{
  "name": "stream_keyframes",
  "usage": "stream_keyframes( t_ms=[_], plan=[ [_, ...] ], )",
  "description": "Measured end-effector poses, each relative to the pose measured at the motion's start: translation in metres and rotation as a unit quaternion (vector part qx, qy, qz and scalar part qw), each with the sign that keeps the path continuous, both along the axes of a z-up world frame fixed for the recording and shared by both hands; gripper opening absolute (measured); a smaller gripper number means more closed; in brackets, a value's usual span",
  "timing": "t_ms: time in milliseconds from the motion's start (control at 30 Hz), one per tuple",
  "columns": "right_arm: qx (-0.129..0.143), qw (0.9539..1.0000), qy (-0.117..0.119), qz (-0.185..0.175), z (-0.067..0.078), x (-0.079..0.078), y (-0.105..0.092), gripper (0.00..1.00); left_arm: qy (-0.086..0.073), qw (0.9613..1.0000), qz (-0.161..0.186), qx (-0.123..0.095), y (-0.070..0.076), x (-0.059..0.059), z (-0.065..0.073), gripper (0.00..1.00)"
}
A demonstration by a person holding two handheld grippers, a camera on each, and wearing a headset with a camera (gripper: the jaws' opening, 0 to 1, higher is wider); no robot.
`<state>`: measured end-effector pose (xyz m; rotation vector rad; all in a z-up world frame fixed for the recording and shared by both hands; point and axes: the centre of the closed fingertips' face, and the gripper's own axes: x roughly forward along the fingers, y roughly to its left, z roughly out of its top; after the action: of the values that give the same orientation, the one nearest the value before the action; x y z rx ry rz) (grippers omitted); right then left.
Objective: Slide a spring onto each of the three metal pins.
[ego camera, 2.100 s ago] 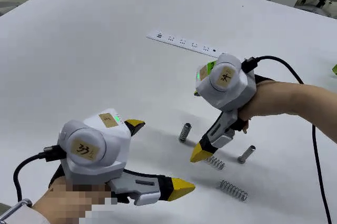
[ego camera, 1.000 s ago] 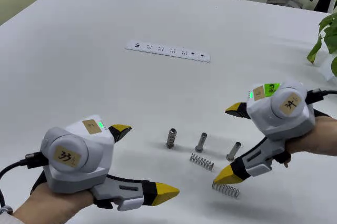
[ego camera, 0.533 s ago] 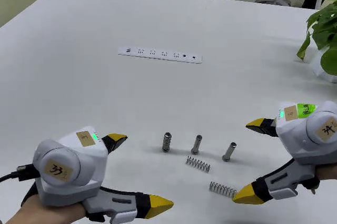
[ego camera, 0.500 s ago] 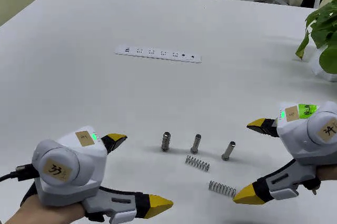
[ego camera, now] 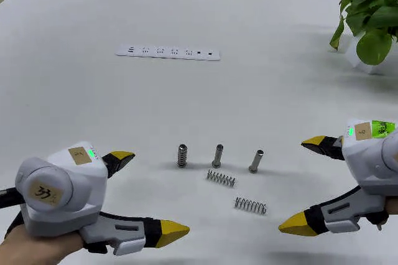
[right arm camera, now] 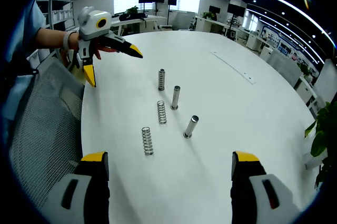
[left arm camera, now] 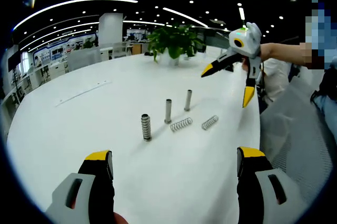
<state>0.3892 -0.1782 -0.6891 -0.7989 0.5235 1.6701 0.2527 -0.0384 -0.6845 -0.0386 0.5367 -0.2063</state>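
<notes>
Head view: three pins stand in a row between the grippers, well apart from both. The first pin (ego camera: 182, 160), nearest the left gripper (ego camera: 149, 193), carries a spring (ego camera: 182, 152). The middle pin (ego camera: 217, 155) and the last pin (ego camera: 256, 160), nearest the right gripper (ego camera: 300, 184), are bare. One loose spring (ego camera: 221, 178) lies on the table (ego camera: 93, 103) just beside the middle pin, and the other loose spring (ego camera: 250, 205) lies nearer the right gripper. Both grippers gape wide, holding nothing.

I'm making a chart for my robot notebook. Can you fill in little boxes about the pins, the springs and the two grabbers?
Pins standing on table: three
Spring already on: left pin, head view
Bare: middle pin; right pin
Loose, lying flat: first spring; second spring
left gripper: jaws open, empty
right gripper: jaws open, empty
</notes>
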Motion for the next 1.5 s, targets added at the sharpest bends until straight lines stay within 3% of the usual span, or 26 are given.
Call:
stream_keyframes(
  t_ms=[367, 733, 1167, 1267, 1333, 1500],
  plan=[
    [-0.001, 0.9998, 0.014, -0.012, -0.007, -0.007, -0.013, 0.98, 0.009, 0.9999, -0.014, -0.001, -0.004, 0.008, -0.002, 1.0],
    [-0.002, 0.9995, 0.025, -0.02, -0.014, -0.01, -0.021, 0.97, 0.014, 0.9975, -0.069, 0.01, -0.026, 0.023, 0.002, 0.94],
    [-0.002, 0.999, 0.031, -0.032, -0.018, -0.011, -0.031, 0.96, 0.031, 0.9873, -0.152, 0.035, -0.051, 0.051, -0.003, 0.69],
    [-0.002, 0.9989, 0.034, -0.034, -0.018, -0.013, -0.032, 0.96, 0.044, 0.9843, -0.166, 0.04, -0.053, 0.057, -0.008, 0.64],
    [-0.001, 0.9987, 0.035, -0.036, -0.018, -0.013, -0.033, 0.96, 0.06, 0.9806, -0.18, 0.049, -0.054, 0.059, -0.013, 0.62],
    [0.001, 0.9984, 0.038, -0.041, -0.019, -0.013, -0.036, 0.95, 0.078, 0.9723, -0.209, 0.07, -0.056, 0.067, -0.02, 0.52]
  ],
)
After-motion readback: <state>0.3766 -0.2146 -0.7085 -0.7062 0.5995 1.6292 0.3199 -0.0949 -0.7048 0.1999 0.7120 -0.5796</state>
